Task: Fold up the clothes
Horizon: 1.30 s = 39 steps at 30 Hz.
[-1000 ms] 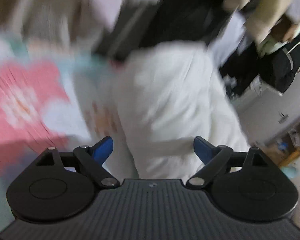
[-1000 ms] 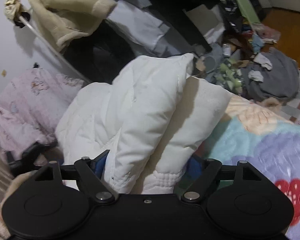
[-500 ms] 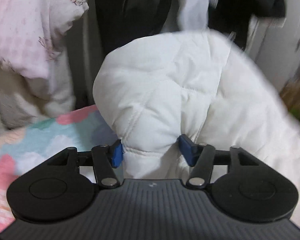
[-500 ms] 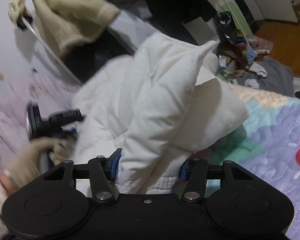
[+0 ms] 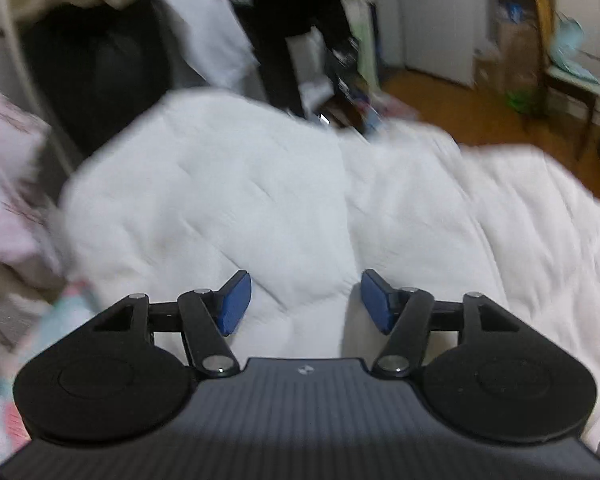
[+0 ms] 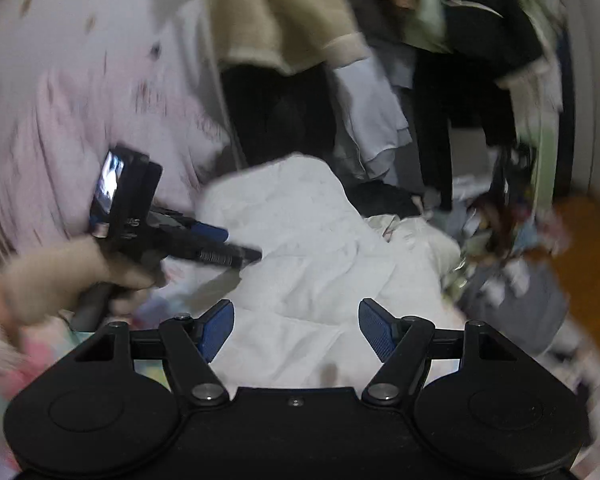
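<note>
A white quilted padded jacket (image 5: 260, 200) lies spread on the bed in front of both grippers; it also shows in the right wrist view (image 6: 300, 248). My left gripper (image 5: 305, 300) is open, its blue pads (image 5: 236, 300) just above the jacket with fabric between them but not pinched. My right gripper (image 6: 296, 330) is open over the jacket's near edge. In the right wrist view the left gripper (image 6: 220, 246), held in a hand, hovers at the jacket's left side. Both views are blurred.
A pink fleece garment (image 6: 80, 132) hangs at the left. Dark and beige clothes (image 6: 284, 20) hang on a rack behind the bed. A floral bedspread (image 5: 4, 400) shows at lower left. Clutter and a wooden floor (image 5: 480, 108) lie to the right.
Both grippers were shut on the white jacket and holding it up; now both are open and the jacket lies flat on the bed.
</note>
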Tool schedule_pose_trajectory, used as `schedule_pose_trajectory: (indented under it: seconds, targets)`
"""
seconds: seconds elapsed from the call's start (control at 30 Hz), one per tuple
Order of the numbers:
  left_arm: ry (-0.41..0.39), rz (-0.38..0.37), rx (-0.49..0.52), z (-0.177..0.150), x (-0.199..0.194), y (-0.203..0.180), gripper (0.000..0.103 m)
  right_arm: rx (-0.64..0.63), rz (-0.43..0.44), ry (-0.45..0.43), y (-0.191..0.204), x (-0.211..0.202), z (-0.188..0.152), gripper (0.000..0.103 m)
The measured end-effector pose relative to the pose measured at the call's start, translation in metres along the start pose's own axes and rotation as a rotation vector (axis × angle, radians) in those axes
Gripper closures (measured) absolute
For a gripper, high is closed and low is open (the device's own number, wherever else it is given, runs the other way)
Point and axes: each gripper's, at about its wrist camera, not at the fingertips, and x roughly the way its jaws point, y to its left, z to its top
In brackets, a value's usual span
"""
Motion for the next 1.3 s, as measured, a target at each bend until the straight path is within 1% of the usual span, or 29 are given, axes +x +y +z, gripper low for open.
schedule_pose_trajectory:
  seconds: [0.07, 0.1, 0.13, 0.17, 0.23, 0.3, 0.37, 0.43, 0.47, 0.53, 0.57, 0.6, 0.63, 0.7, 0.77, 0.8, 0.9, 0.93, 0.97, 1.0, 1.07, 1.2, 1.3]
  targets:
    - [-0.009, -0.001, -0.025, -0.010, 0.013, 0.002, 0.045, -0.001, -0.044, 0.071, 0.000, 0.032, -0.015, 0.030]
    - [-0.011, -0.013, -0.054, -0.011, 0.013, 0.004, 0.045, 0.003, -0.066, 0.110, 0.000, 0.048, -0.023, 0.029]
    - [-0.009, -0.029, -0.096, -0.012, 0.010, 0.007, 0.044, 0.020, -0.083, 0.129, -0.001, 0.060, -0.032, 0.029]
    - [-0.001, -0.040, -0.129, -0.011, 0.013, 0.014, 0.043, 0.039, -0.092, 0.135, -0.002, 0.067, -0.042, 0.029]
    - [0.005, -0.030, -0.128, -0.011, 0.015, 0.010, 0.043, 0.055, -0.106, 0.132, -0.002, 0.074, -0.054, 0.029]
    - [0.002, 0.007, -0.096, -0.011, 0.015, 0.004, 0.043, 0.063, -0.118, 0.139, -0.001, 0.077, -0.057, 0.029]
    - [0.000, 0.036, -0.102, -0.014, 0.006, -0.002, 0.043, 0.037, -0.122, 0.150, 0.001, 0.077, -0.058, 0.028]
    - [0.006, 0.066, -0.139, -0.016, -0.007, -0.004, 0.042, 0.070, -0.102, 0.166, -0.004, 0.072, -0.054, 0.028]
    - [0.012, 0.085, -0.165, -0.017, -0.018, -0.003, 0.039, 0.095, -0.094, 0.171, -0.005, 0.065, -0.052, 0.027]
    - [-0.006, 0.123, -0.207, -0.021, -0.050, -0.008, 0.028, 0.148, -0.083, 0.178, -0.003, 0.048, -0.046, 0.027]
    - [-0.034, 0.135, -0.210, -0.024, -0.066, -0.011, 0.018, 0.171, -0.080, 0.180, 0.000, 0.037, -0.043, 0.027]
    - [-0.060, 0.153, -0.213, -0.031, -0.085, -0.015, 0.013, 0.184, -0.075, 0.177, 0.003, 0.028, -0.043, 0.027]
    - [-0.089, 0.175, -0.219, -0.037, -0.104, -0.021, 0.012, 0.192, -0.058, 0.173, 0.008, 0.016, -0.041, 0.027]
    - [-0.102, 0.218, -0.227, -0.049, -0.129, -0.031, 0.000, 0.195, -0.013, 0.170, 0.019, -0.003, -0.037, 0.026]
    - [-0.098, 0.284, -0.197, -0.062, -0.153, -0.046, 0.000, 0.174, 0.004, 0.149, 0.032, -0.023, -0.033, 0.023]
    - [-0.098, 0.326, -0.171, -0.067, -0.163, -0.054, 0.000, 0.144, -0.004, 0.141, 0.040, -0.032, -0.033, 0.019]
    - [-0.097, 0.470, -0.055, -0.077, -0.188, -0.083, 0.000, -0.016, -0.087, 0.141, 0.065, -0.052, -0.028, 0.019]
    - [-0.096, 0.508, -0.019, -0.082, -0.196, -0.093, 0.000, -0.054, -0.117, 0.143, 0.071, -0.058, -0.028, 0.019]
    - [-0.092, 0.525, 0.008, -0.087, -0.205, -0.104, 0.000, -0.079, -0.138, 0.143, 0.074, -0.063, -0.026, 0.019]
    - [-0.080, 0.524, 0.023, -0.090, -0.209, -0.111, 0.000, -0.089, -0.143, 0.143, 0.076, -0.067, -0.024, 0.019]
    - [-0.040, 0.476, 0.019, -0.096, -0.217, -0.122, 0.000, -0.086, -0.137, 0.144, 0.077, -0.076, -0.022, 0.019]
    - [-0.011, 0.367, -0.047, -0.104, -0.232, -0.137, 0.000, -0.041, -0.119, 0.149, 0.077, -0.091, -0.020, 0.019]
    - [0.006, 0.332, -0.090, -0.104, -0.238, -0.141, 0.000, -0.037, -0.121, 0.148, 0.081, -0.098, -0.021, 0.019]
